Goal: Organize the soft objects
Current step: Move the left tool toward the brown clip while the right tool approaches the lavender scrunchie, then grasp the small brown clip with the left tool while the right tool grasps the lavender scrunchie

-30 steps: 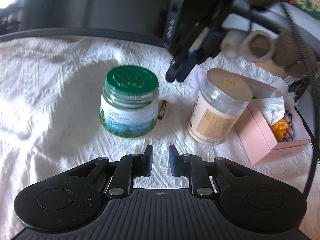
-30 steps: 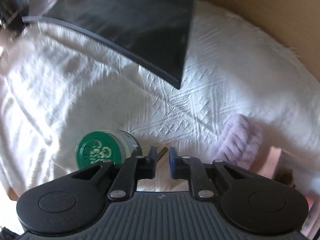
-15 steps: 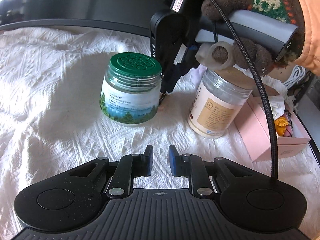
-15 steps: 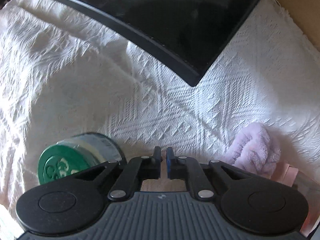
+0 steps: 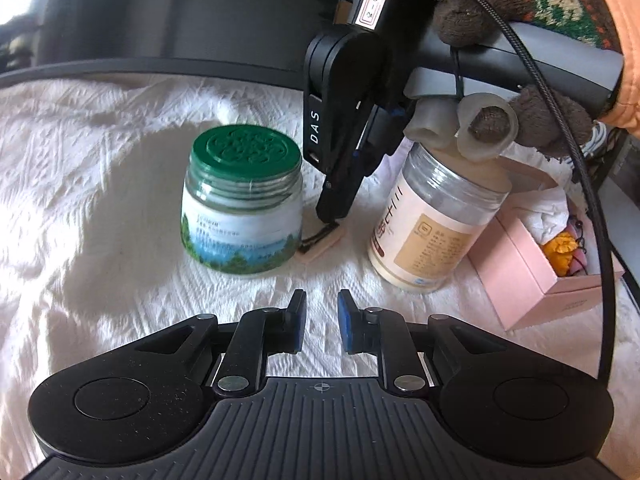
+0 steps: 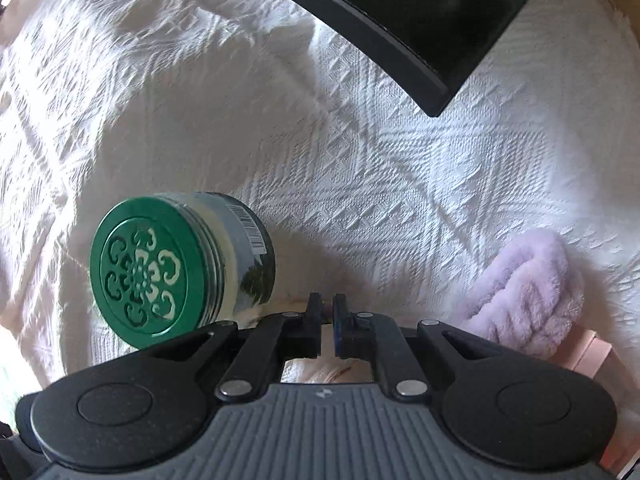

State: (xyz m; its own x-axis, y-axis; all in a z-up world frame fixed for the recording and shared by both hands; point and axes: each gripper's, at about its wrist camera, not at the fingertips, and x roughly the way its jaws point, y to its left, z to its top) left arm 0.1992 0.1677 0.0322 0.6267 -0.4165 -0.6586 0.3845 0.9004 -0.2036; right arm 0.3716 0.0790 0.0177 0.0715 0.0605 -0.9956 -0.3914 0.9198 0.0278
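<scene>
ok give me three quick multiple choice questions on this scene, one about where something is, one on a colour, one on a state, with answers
1. Where does the small pink pad lie?
A. between the two jars
B. inside the pink box
C. on the green lid

2. What colour is the fluffy soft item on the cloth?
A. orange
B. lilac
C. black

3. How does the left tool stand?
A. shut on a jar
B. open, holding nothing
C. shut on the pad

Answers: 1 A, it sits between the green-lidded jar and the tan-lidded jar. 2 B, its fur is pale purple. 3 B, a clear gap shows between its fingers over bare cloth.
</scene>
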